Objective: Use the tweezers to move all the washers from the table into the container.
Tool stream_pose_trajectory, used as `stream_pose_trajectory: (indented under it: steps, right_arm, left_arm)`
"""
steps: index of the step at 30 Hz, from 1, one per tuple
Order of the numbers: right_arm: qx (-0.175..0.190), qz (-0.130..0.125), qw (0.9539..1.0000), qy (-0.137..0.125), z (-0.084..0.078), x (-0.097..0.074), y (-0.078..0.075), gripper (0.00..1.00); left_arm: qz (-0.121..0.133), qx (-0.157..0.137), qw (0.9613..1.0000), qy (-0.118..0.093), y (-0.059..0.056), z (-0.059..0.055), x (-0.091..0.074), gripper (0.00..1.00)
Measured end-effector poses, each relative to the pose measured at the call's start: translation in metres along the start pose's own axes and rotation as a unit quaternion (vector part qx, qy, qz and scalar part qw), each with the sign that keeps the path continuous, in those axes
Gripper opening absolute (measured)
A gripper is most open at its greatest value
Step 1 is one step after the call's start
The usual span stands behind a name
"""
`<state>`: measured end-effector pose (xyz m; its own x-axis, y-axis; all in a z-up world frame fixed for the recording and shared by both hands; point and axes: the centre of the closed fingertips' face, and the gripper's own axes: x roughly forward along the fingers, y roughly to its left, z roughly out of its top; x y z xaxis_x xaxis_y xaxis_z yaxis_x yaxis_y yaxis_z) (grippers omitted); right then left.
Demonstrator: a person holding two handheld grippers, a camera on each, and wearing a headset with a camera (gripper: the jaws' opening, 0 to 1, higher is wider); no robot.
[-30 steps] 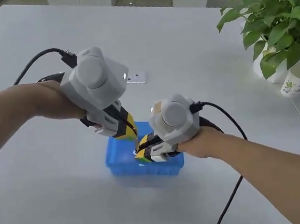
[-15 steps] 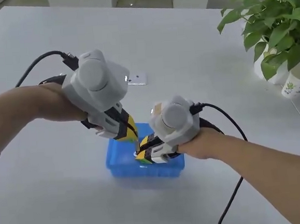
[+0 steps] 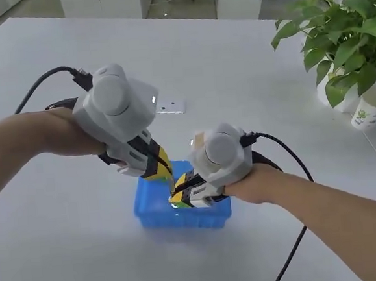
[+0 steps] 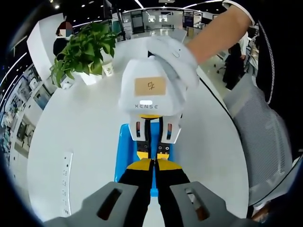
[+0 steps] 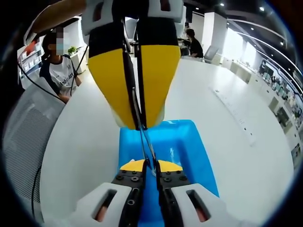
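A blue container [image 3: 181, 214] sits on the white table [image 3: 235, 78] just under both grippers. My left gripper [image 3: 156, 172] reaches down from the left, its yellow-tipped jaws shut on thin metal tweezers [image 5: 144, 135]. The tweezers run from the left gripper [image 5: 138, 120] down into the jaws of my right gripper [image 5: 150, 166], which are pressed together on them over the container [image 5: 182, 142]. In the left gripper view, my left gripper [image 4: 152, 163] meets the right gripper [image 4: 151, 142] tip to tip above the container [image 4: 124, 142]. The tweezers' tips are hidden.
A potted plant [image 3: 346, 43] stands at the table's far right. A flat white strip [image 3: 171, 106] lies beyond the grippers. Cables trail from both grippers towards the table's near edge. Open table lies to the left and behind the container.
The head camera has shifted a little. Both grippers stay tip to tip over the blue container, with the tweezers still between them.
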<state>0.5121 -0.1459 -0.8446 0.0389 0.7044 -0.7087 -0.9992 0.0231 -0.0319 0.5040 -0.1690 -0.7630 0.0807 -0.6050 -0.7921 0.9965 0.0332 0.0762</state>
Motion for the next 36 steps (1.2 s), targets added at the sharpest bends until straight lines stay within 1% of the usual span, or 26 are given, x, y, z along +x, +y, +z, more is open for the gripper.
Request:
stream_pose_trajectory:
  steps: [6,9,13,17,19,25,28,29,33,36]
  right_arm:
    - [-0.014,-0.005,0.9999,-0.005,0.008,-0.008,0.005,0.09]
    - [-0.027,-0.009,0.9995,-0.009,0.012,-0.014,0.009,0.09]
    - [-0.038,-0.013,0.9992,-0.005,0.012,-0.021,0.016,0.08]
    - [-0.05,-0.013,0.9986,0.003,0.011,-0.029,0.025,0.08]
    - [-0.063,-0.015,0.9979,0.011,0.009,-0.032,0.03,0.08]
    - [-0.073,-0.003,0.997,0.026,0.001,-0.037,0.047,0.08]
    - [-0.079,0.007,0.9961,0.039,-0.007,-0.037,0.06,0.08]
    - [-0.081,0.008,0.9959,0.04,-0.008,-0.037,0.061,0.08]
    - [-0.081,0.016,0.9954,0.049,-0.016,-0.038,0.073,0.08]
    - [-0.078,0.022,0.9954,0.051,-0.022,-0.037,0.082,0.08]
  left_arm:
    - [0.002,0.001,1.0,-0.004,-0.005,0.004,-0.012,0.05]
    - [0.004,0.004,1.0,-0.005,-0.01,0.006,-0.017,0.05]
    - [0.007,0.007,1.0,-0.002,-0.018,0.007,-0.021,0.05]
    - [0.007,0.006,0.9999,-0.007,-0.026,0.01,-0.023,0.05]
    - [0.008,0.007,0.9999,-0.008,-0.031,0.011,-0.023,0.05]
    - [0.004,0.002,0.9998,-0.019,-0.051,0.011,-0.018,0.05]
    - [-0.002,-0.003,0.9997,-0.024,-0.062,0.008,-0.013,0.05]
    - [-0.002,-0.004,0.9997,-0.025,-0.064,0.008,-0.012,0.05]
    - [-0.008,-0.012,0.9994,-0.031,-0.076,0.003,-0.006,0.05]
    - [-0.014,-0.016,0.9994,-0.027,-0.084,-0.004,-0.001,0.05]
